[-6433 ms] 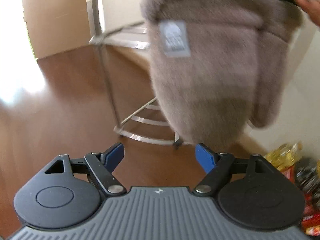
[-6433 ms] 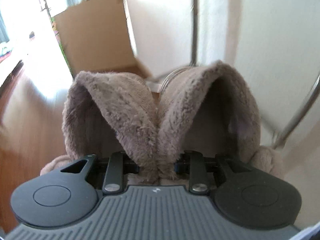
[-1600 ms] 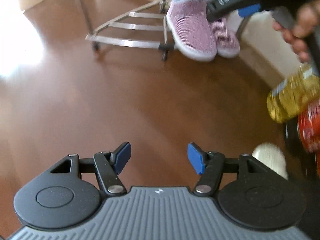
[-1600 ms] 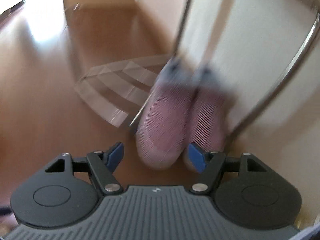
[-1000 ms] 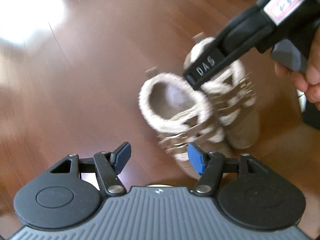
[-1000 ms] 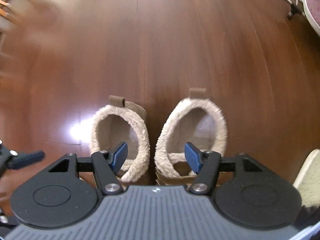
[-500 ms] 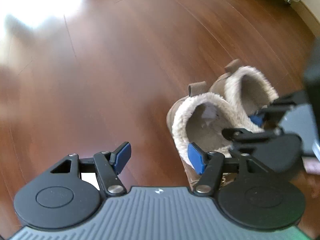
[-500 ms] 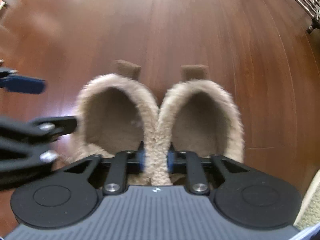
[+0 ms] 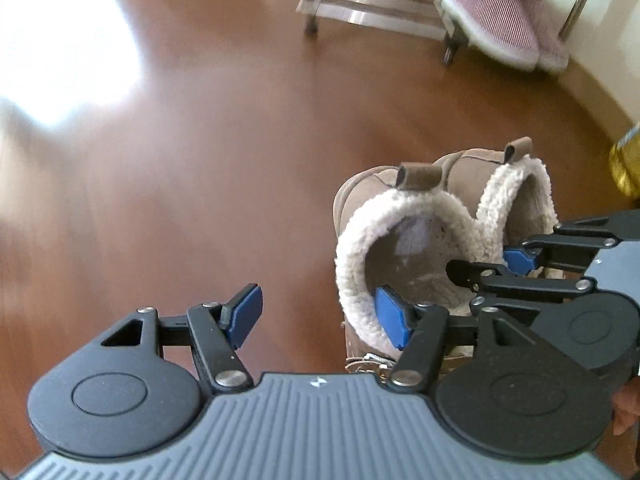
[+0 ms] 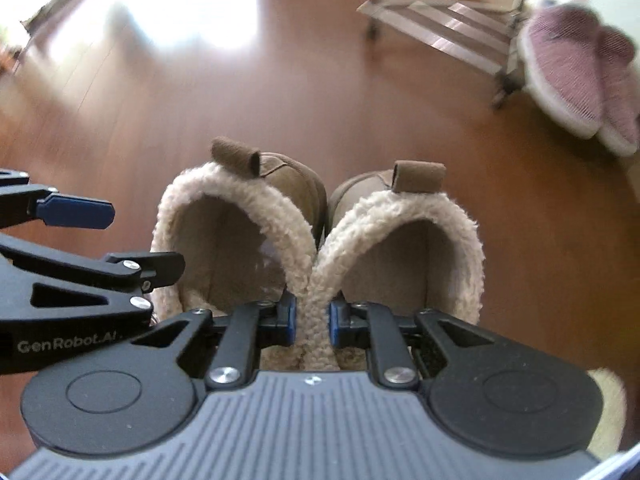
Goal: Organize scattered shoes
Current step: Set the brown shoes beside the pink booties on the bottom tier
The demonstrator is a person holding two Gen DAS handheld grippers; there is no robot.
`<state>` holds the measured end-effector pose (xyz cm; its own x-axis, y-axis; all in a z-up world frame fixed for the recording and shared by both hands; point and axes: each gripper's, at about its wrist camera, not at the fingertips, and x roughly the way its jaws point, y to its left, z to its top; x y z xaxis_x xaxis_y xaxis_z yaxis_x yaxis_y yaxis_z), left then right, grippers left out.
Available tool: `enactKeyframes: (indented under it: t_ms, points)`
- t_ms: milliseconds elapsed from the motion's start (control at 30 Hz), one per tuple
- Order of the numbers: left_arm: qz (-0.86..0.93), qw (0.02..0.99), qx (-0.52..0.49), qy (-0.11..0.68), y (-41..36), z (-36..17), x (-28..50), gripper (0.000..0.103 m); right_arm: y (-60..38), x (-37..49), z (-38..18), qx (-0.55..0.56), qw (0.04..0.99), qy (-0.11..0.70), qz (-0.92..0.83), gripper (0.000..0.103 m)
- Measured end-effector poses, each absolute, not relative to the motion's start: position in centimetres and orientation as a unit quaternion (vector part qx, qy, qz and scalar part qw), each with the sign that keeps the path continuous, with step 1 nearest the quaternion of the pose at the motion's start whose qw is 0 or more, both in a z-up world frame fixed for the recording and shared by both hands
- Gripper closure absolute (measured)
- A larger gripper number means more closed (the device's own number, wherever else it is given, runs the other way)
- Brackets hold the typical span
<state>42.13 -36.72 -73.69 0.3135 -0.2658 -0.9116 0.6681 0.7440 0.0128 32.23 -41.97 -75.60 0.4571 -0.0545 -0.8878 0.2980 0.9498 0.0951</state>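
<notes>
Two brown boots with cream fleece lining stand side by side, the left boot [image 10: 232,232] and the right boot [image 10: 404,248]. My right gripper [image 10: 312,320] is shut on their two inner collars, pinched together between its blue pads. In the left wrist view the same pair [image 9: 404,216] sits right of centre, with the right gripper [image 9: 486,264] clamped on the fleece. My left gripper [image 9: 320,316] is open and holds nothing. Its right pad lies just in front of the near boot's collar. From the right wrist it shows at the left [image 10: 128,238], beside the left boot.
A metal shoe rack [image 9: 376,12] [image 10: 448,28] stands at the far side of the wooden floor. A pair of pink slippers [image 9: 500,36] [image 10: 568,76] leans on its right end by the wall. A yellow object [image 9: 624,160] sits at the right edge. Sun glare lies far left.
My right gripper came down over the boots and shut on their inner collars. Both views have since swung round so the rack and pink slippers show ahead. The left gripper stayed open.
</notes>
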Motion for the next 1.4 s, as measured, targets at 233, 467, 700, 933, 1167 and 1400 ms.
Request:
enactKeyframes:
  t_ms: [233,467,700,933,1167,1400]
  points:
    - [-0.296,0.826,0.219,0.427,-43.5,-69.9,47.8,0.038,-52.9,44.2,-71.5,0.144,0.868,0.451,-0.151,0.090]
    - [-0.298,0.831,0.201,0.424,-47.1,-70.5,48.5,0.036,-65.2,56.4,-69.3,0.186,0.860,0.433,-0.197,0.090]
    - [-0.313,0.817,0.231,0.425,-50.8,-73.5,48.9,0.036,-72.7,64.9,-73.1,0.162,0.853,0.445,-0.221,0.086]
    - [-0.306,0.813,0.221,0.444,-52.2,-75.9,50.1,0.036,-71.5,59.4,-71.8,0.094,0.906,0.367,-0.188,0.057]
    - [-0.321,0.794,0.241,0.457,-51.1,-76.3,48.3,0.036,-66.3,51.3,-76.9,0.116,0.831,0.522,-0.157,0.086]
    - [-0.322,0.791,0.246,0.459,-49.0,-74.6,46.9,0.036,-65.9,54.3,-79.0,0.108,0.800,0.562,-0.180,0.086]
